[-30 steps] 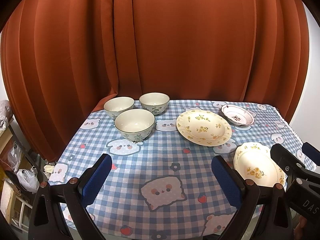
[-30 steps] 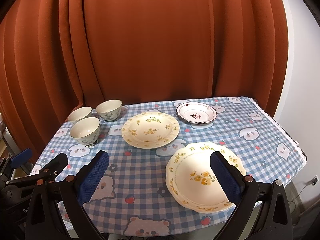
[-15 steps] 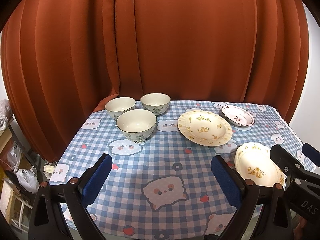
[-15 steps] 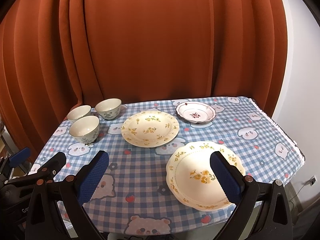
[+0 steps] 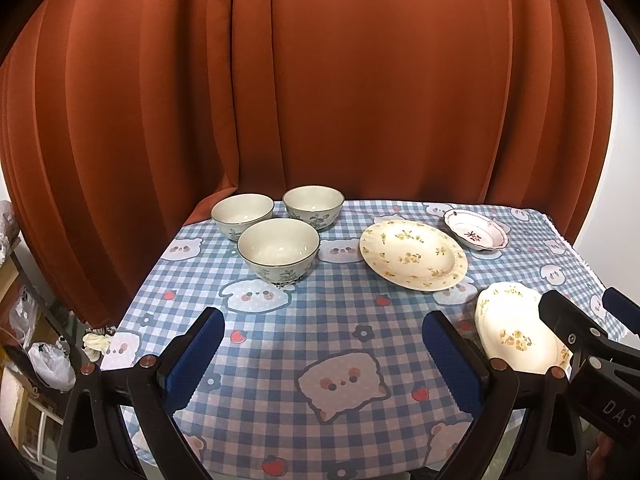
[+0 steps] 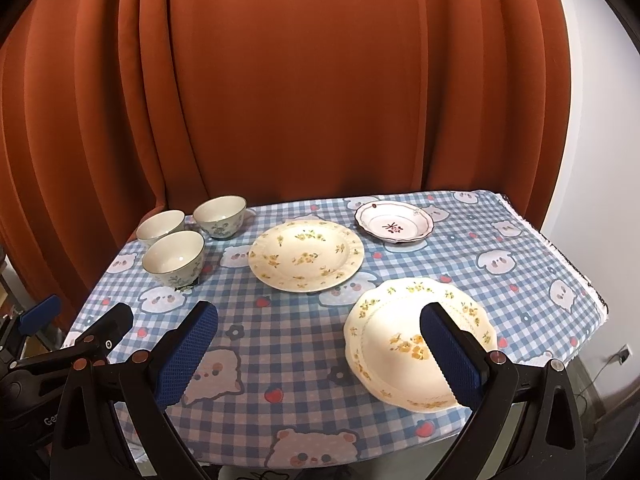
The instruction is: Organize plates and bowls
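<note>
Bowls (image 5: pixel 279 249) and plates (image 6: pixel 306 255), all empty

A rust-orange curtain (image 6: pixel 304 80) hangs in deep folds behind the desk (image 5: pixel 320 320), which is covered by a blue-and-white checked cloth (image 6: pixel 520 248) printed with cartoon animals, strawberries and flowers. Right of the curtain stands a plain white wall (image 6: pixel 588 160), with a socket (image 6: pixel 621 347) low on it, beyond the desk's right edge. Left of the desk, below its edge, lie plastic bags (image 5: pixel 48 364) and a crumpled rag (image 5: pixel 96 342).
</note>
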`<state>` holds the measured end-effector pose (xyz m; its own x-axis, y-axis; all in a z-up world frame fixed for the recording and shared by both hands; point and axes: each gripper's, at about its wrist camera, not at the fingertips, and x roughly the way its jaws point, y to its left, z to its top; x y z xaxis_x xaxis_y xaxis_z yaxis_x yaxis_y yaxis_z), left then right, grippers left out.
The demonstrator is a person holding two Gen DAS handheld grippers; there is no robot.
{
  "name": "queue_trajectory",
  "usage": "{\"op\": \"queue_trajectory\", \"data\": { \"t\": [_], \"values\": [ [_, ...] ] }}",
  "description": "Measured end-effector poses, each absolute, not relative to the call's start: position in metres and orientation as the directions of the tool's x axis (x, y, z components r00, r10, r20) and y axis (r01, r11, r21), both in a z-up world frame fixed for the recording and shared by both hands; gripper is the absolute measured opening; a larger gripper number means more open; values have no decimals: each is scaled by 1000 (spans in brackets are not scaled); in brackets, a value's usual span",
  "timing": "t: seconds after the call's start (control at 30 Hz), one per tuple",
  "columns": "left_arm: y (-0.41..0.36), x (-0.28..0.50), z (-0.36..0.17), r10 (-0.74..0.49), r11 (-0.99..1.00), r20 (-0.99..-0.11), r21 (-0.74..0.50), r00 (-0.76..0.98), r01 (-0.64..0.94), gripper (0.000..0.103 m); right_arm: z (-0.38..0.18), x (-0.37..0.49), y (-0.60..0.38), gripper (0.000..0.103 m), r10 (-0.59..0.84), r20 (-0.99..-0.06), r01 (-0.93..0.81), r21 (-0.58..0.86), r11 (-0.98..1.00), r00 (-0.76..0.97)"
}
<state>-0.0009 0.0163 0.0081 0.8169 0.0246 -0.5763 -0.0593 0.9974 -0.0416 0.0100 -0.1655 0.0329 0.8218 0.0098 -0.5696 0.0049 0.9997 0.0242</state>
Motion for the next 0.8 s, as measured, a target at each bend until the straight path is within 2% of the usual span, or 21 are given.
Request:
{"op": "queue_trajectory", "data": {
  "t": [0.4,0.8],
  "values": [
    [-4,19,2,-15,1000,-599,-27,801,-1,96,21,27,-180,102,-49,-605,87,34,996,794],
    [-85,68,-18,-11,999,-671,-30,741,-13,90,2,81,-260,102,-17,-662,54,36,998,749]
  ]
}}
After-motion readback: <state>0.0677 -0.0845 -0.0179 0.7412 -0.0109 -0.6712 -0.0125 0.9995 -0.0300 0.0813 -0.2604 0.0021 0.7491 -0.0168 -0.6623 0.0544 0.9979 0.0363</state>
